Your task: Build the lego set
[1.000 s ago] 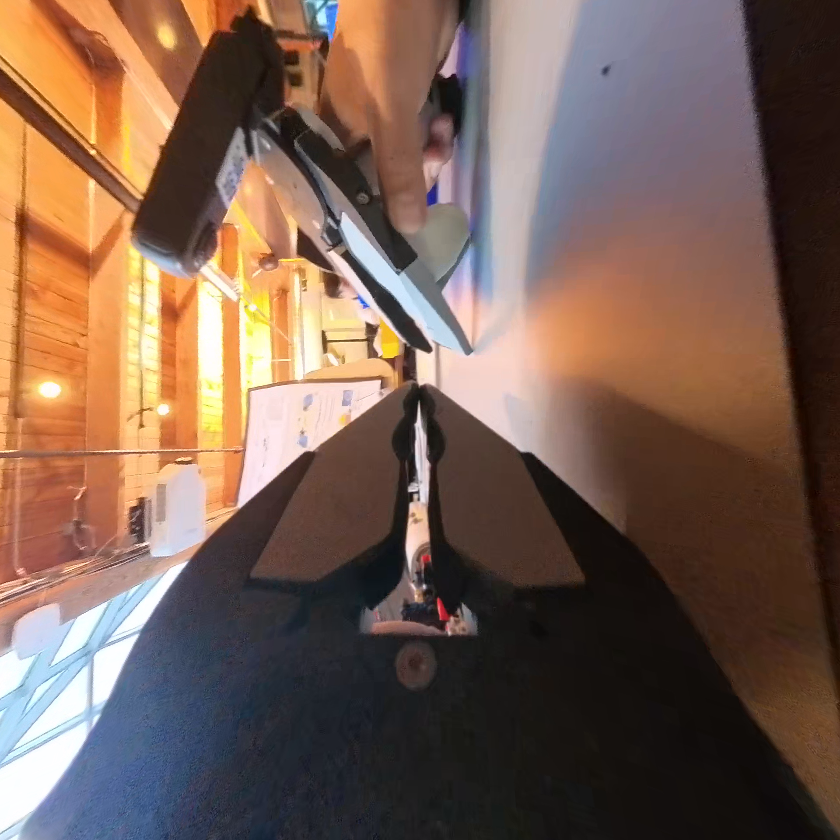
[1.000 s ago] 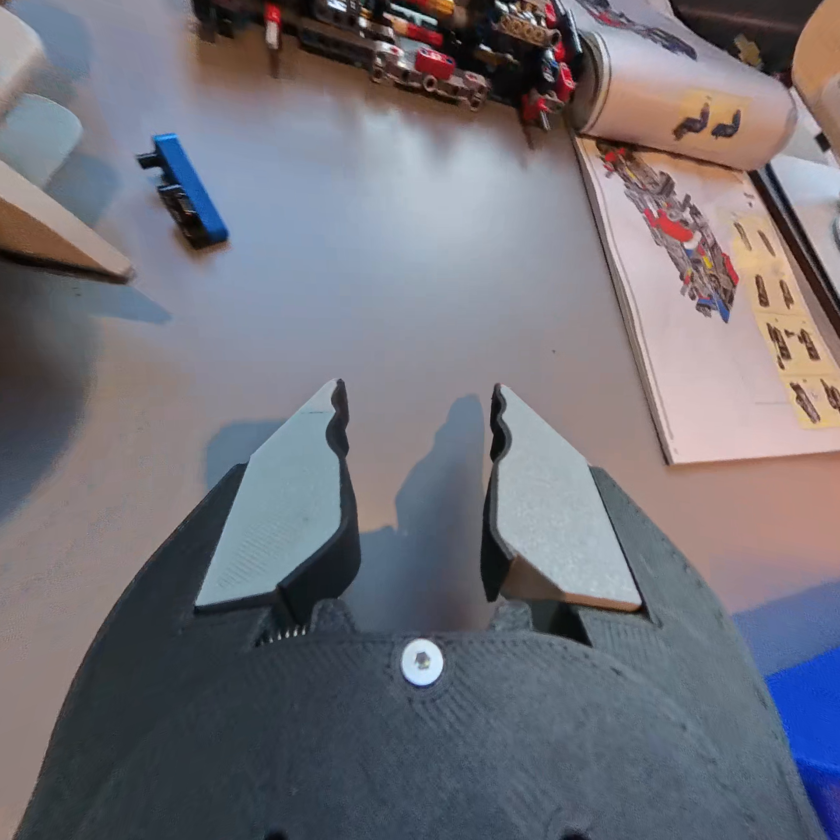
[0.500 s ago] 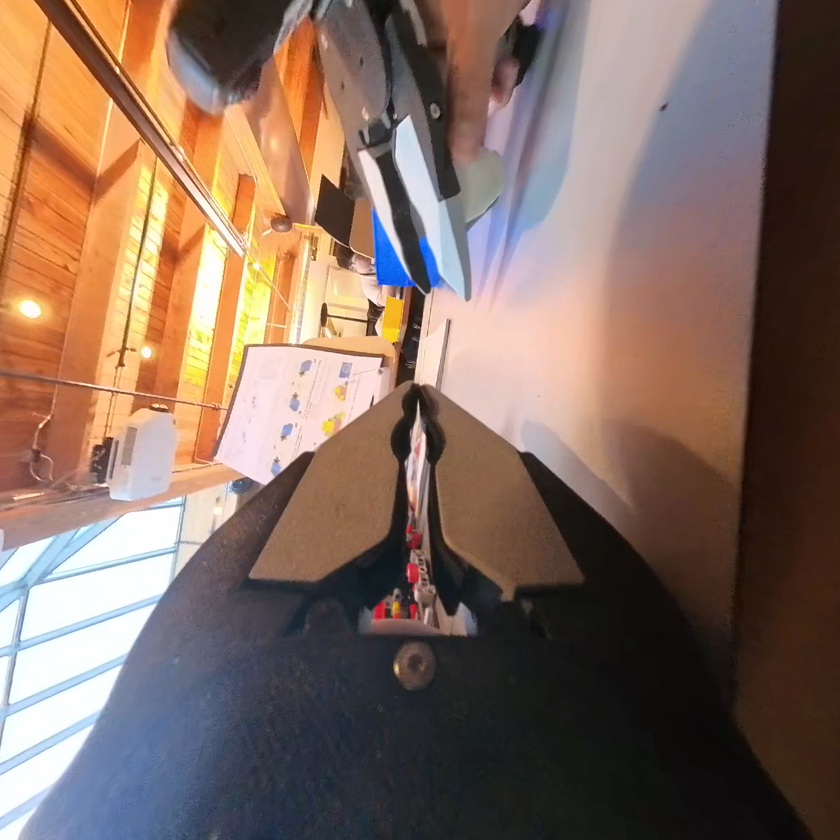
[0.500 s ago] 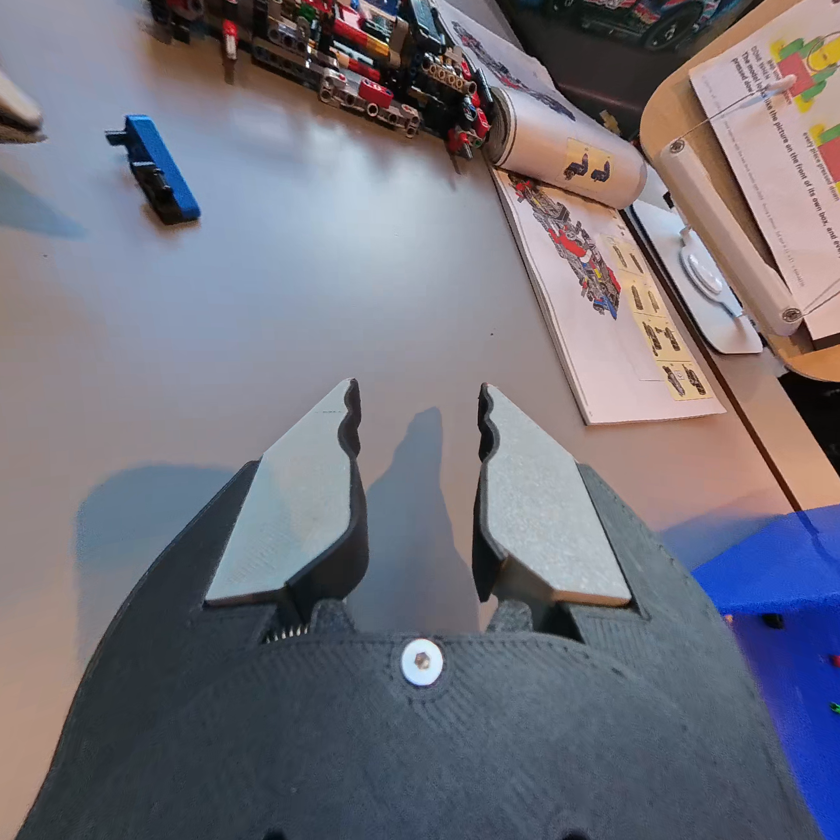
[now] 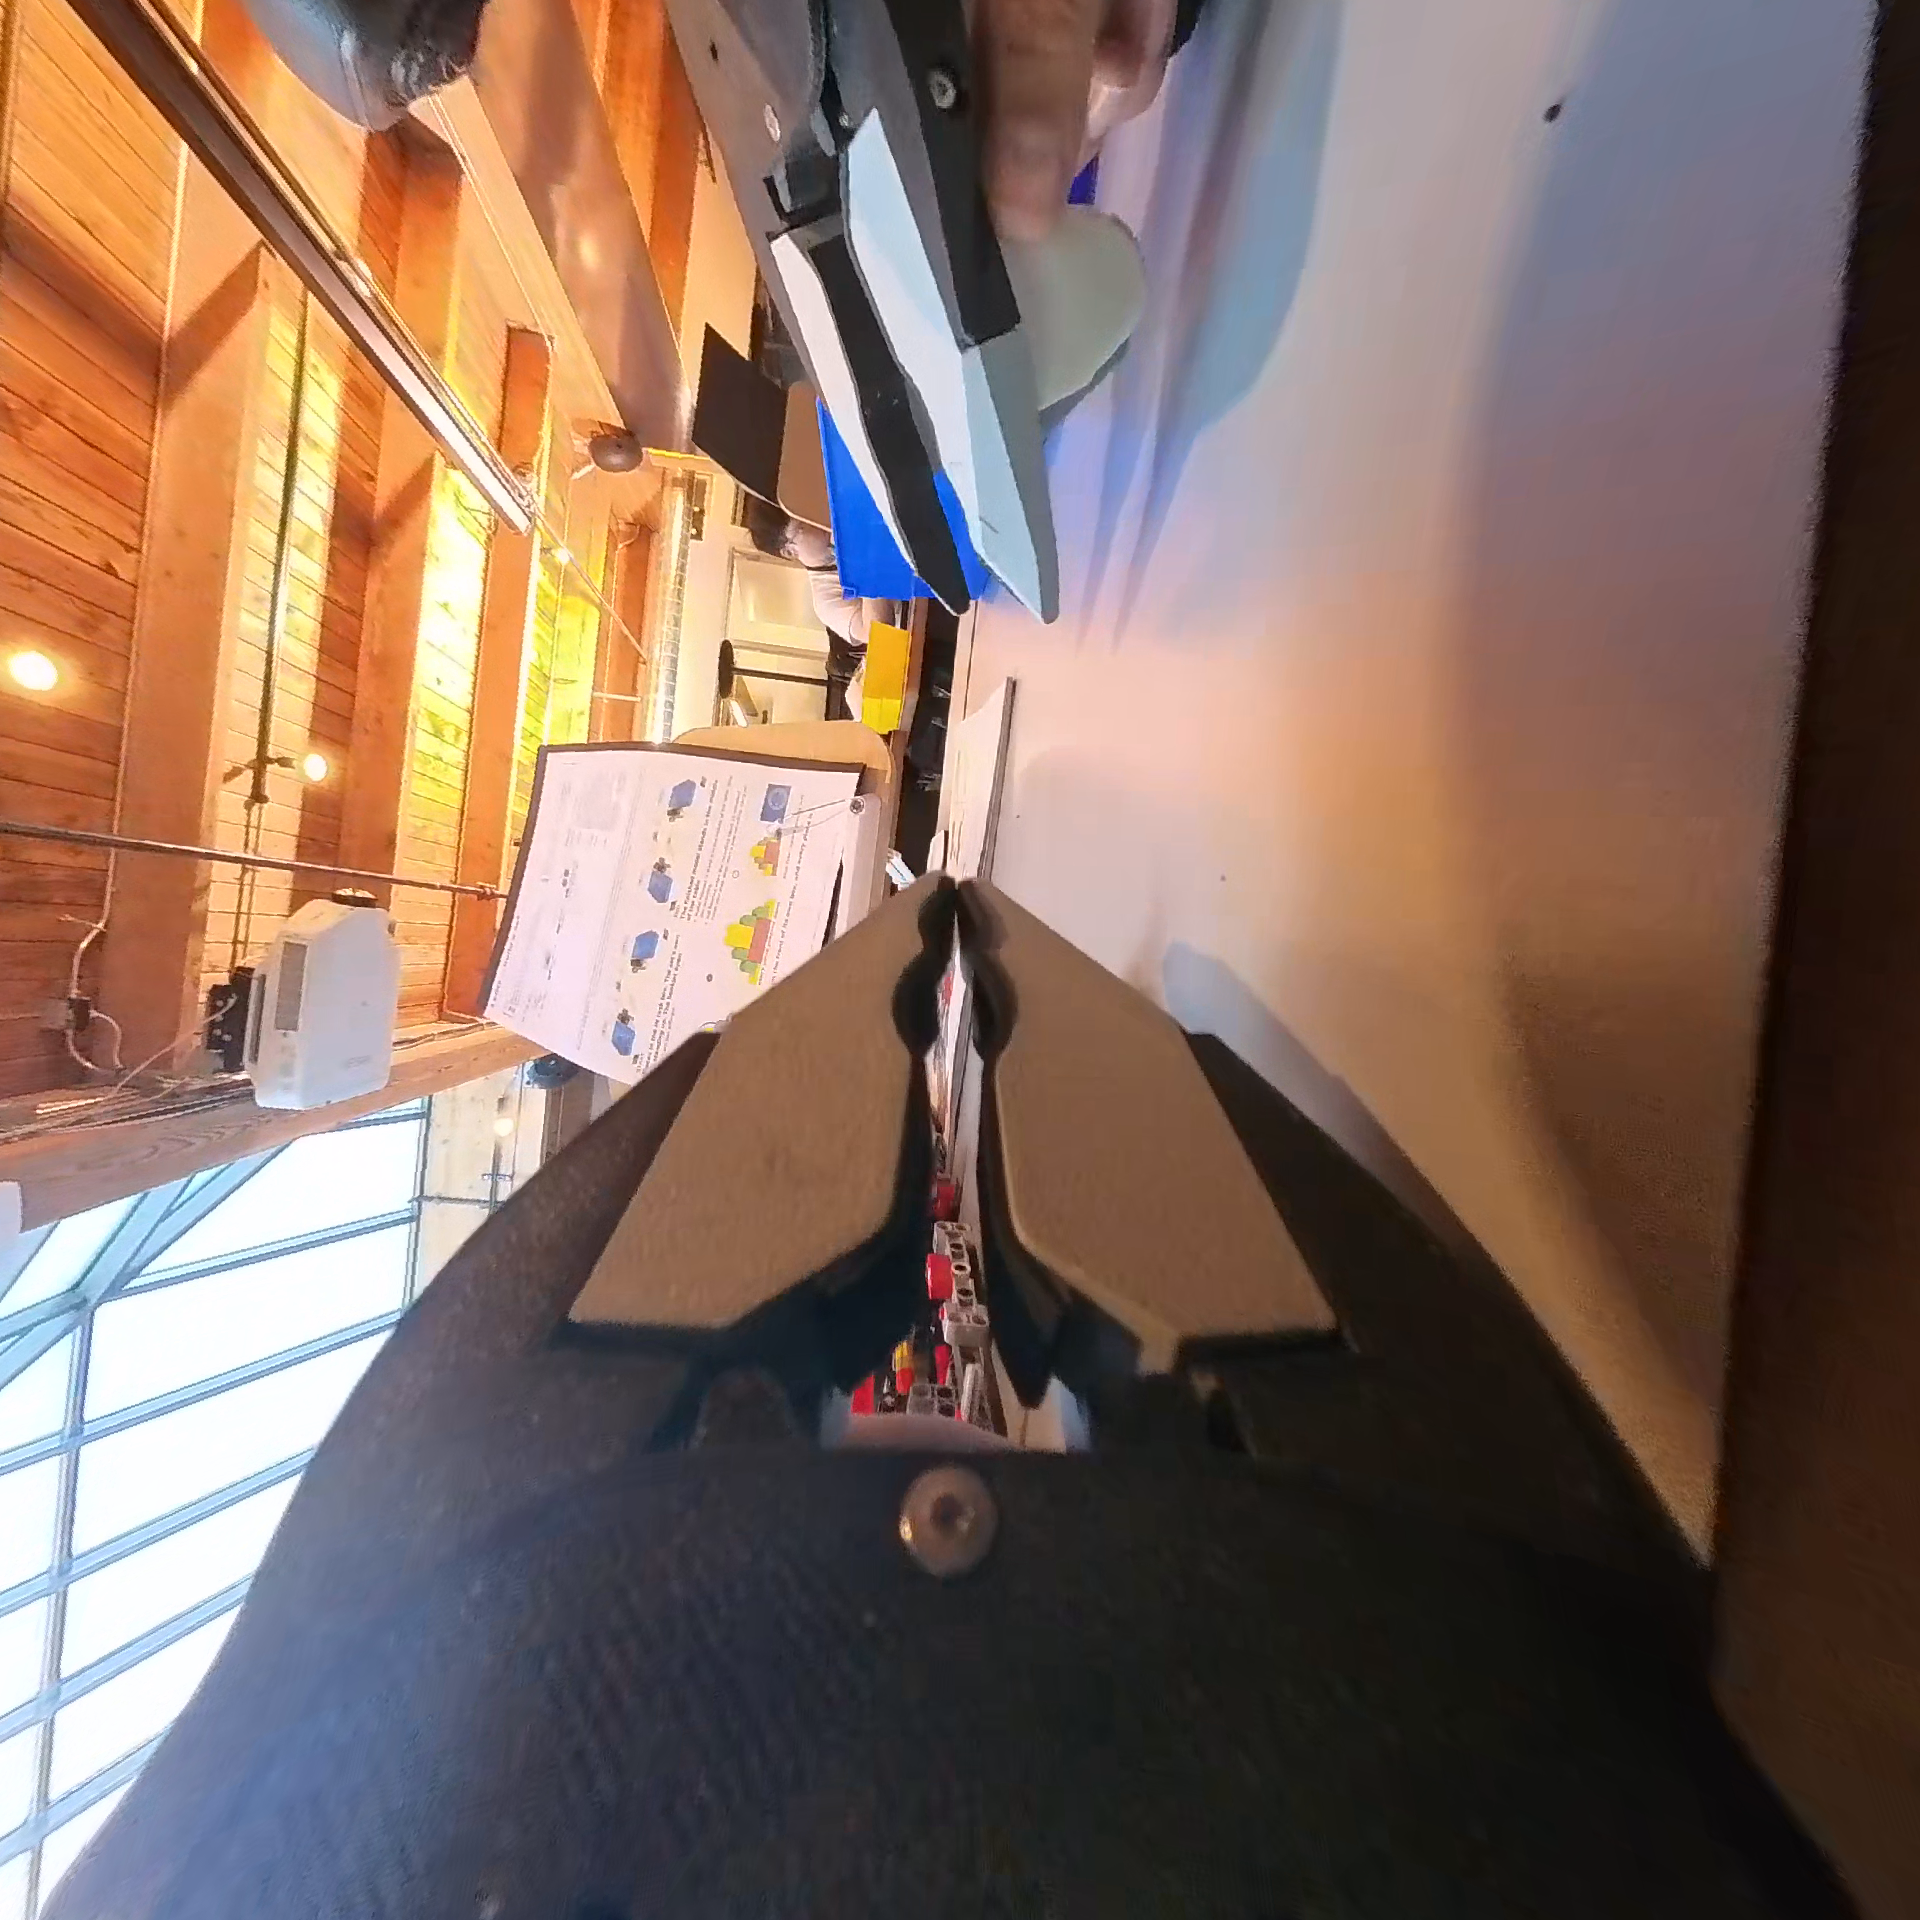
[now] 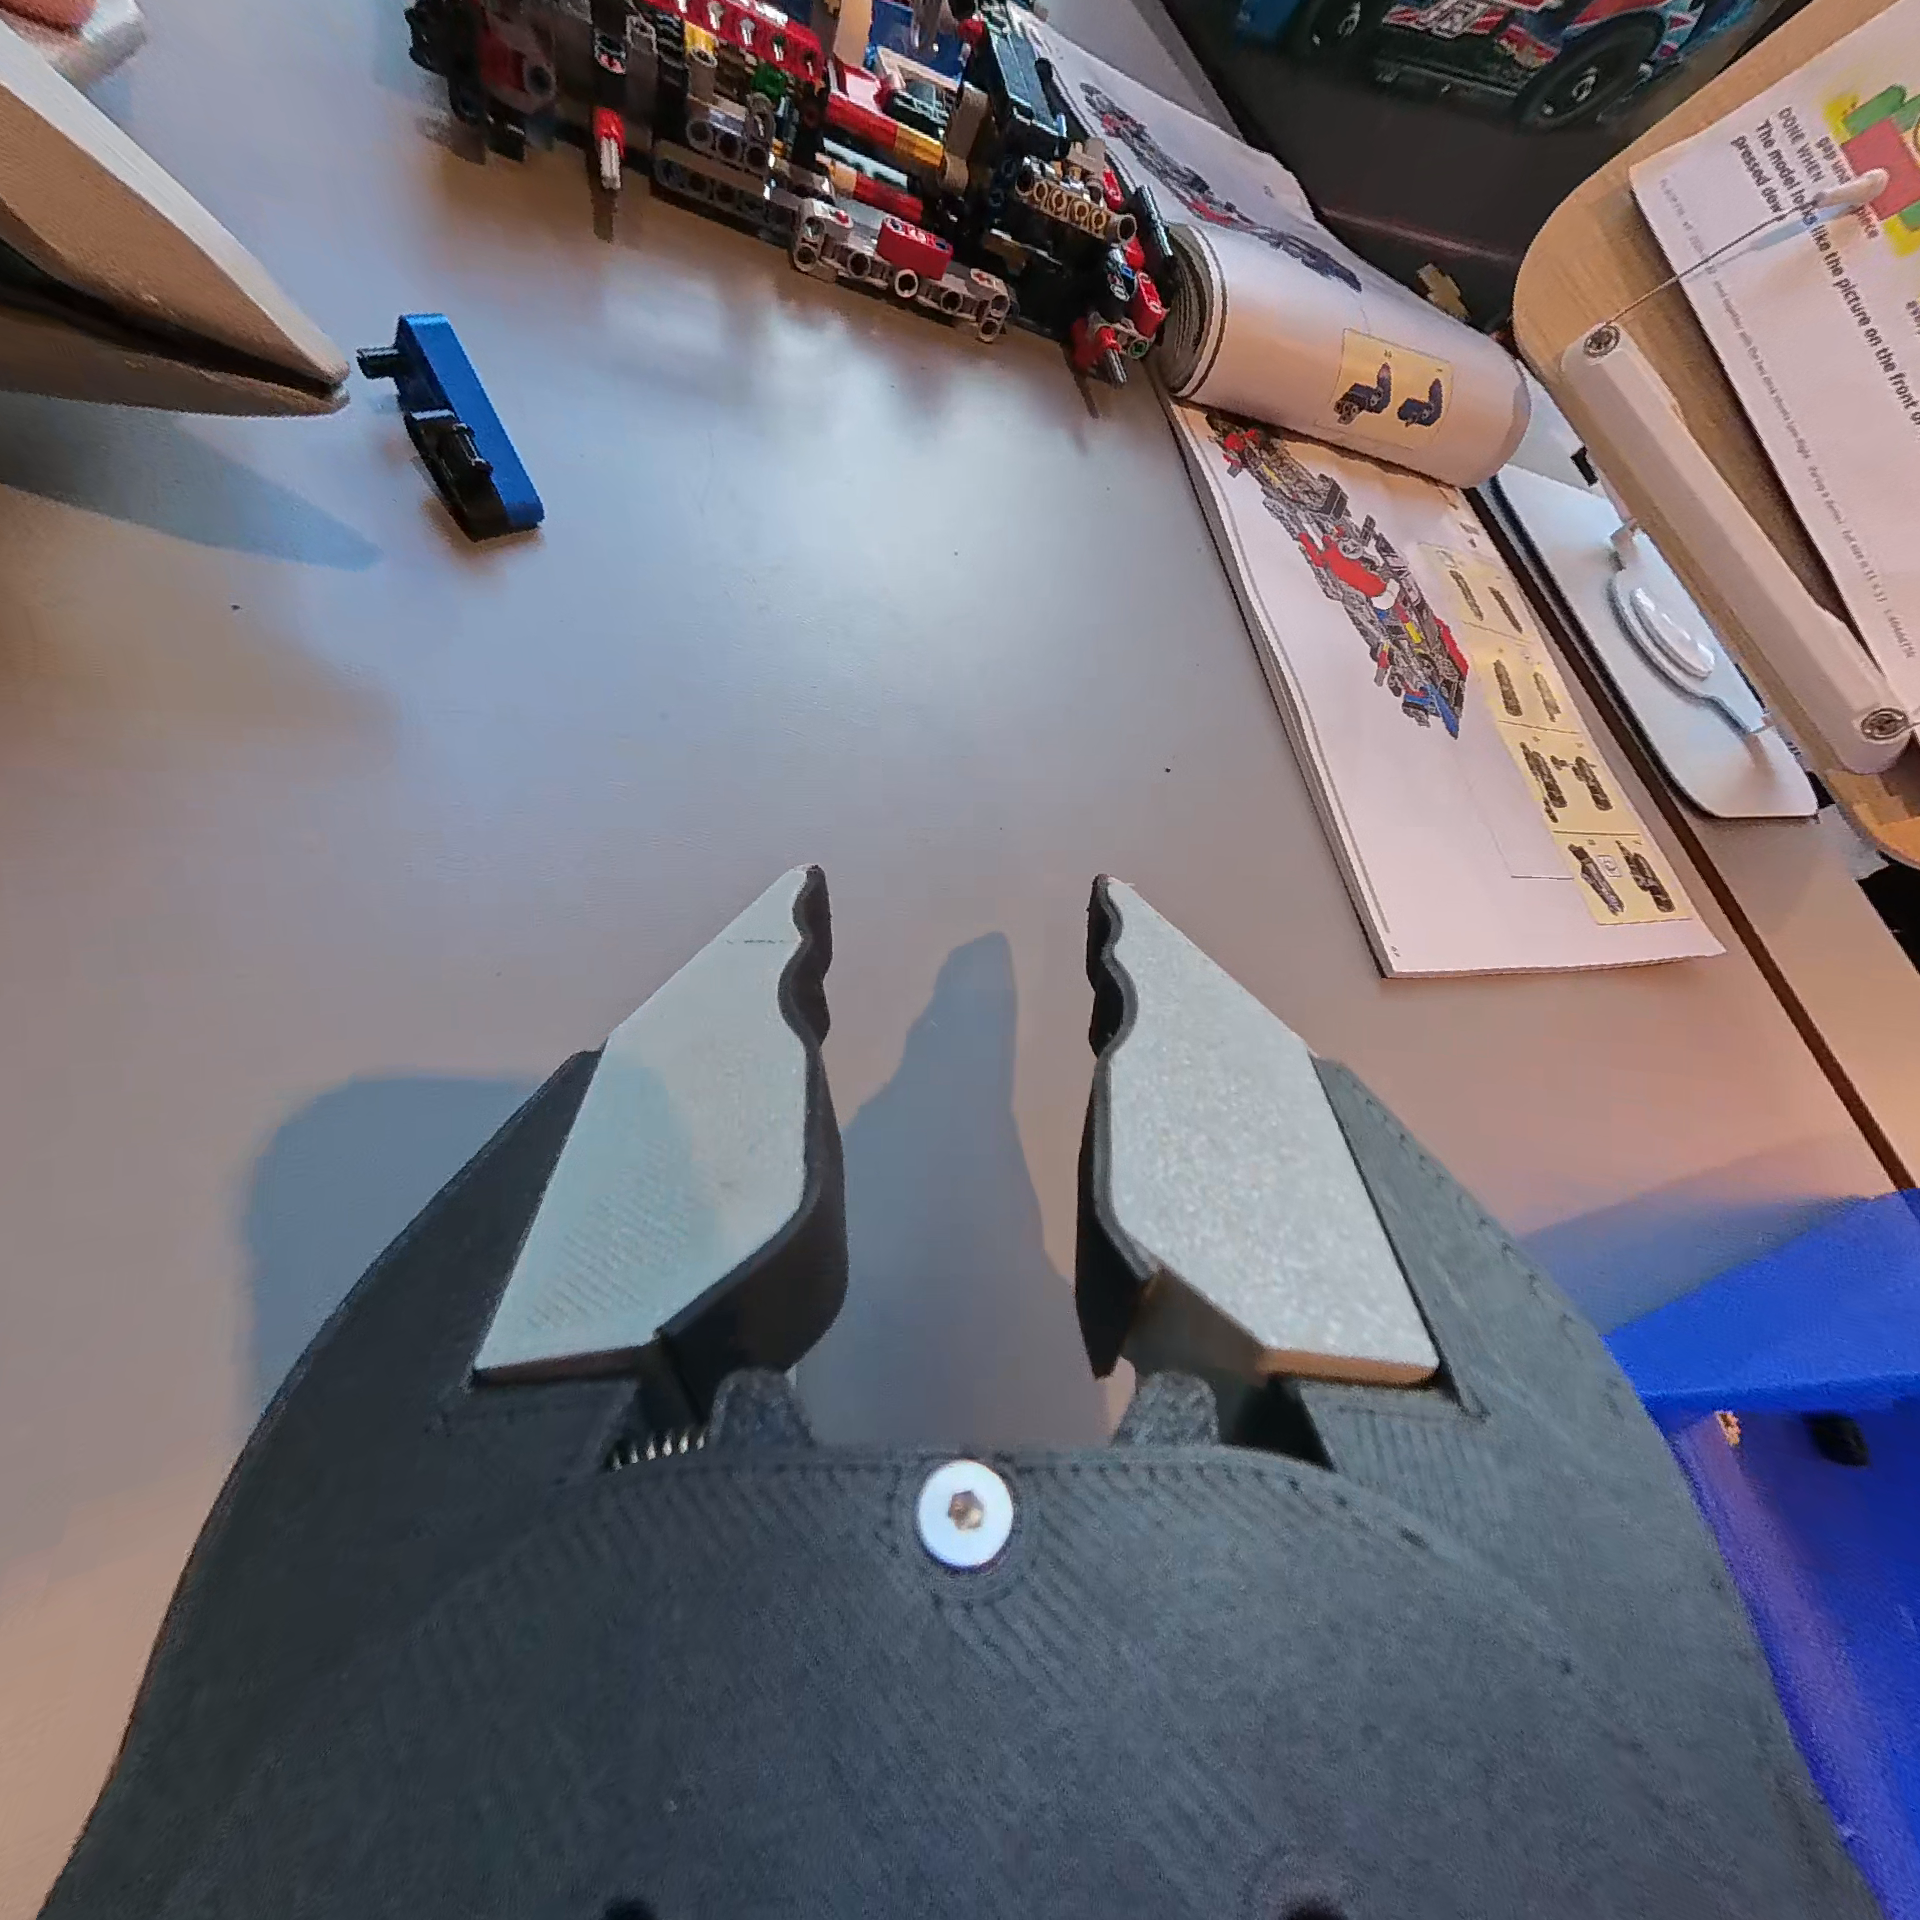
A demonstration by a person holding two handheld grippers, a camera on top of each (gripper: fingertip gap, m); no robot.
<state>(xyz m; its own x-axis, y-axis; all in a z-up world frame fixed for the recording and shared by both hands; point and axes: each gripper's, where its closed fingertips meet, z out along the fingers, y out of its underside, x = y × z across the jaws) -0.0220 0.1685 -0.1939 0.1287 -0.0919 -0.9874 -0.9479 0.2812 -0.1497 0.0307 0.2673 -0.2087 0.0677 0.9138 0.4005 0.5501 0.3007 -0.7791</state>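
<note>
At upper left of the right wrist view, a loose blue beam [image 6: 468, 426] is seen on the table [image 6: 727, 675] short of the half-built model [image 6: 831, 156]; right gripper [image 6: 956, 914] is held spread and empty, left gripper [image 5: 948, 914] clenched on nothing; pickup is judged next, needing a reach up-left.

tools 2 [image 6: 956, 914] [image 5: 951, 914] | blue lego piece 1 [image 6: 468, 421] | lego model 1 [image 6: 831, 156] | instruction booklet 1 [image 6: 1455, 675]
</note>
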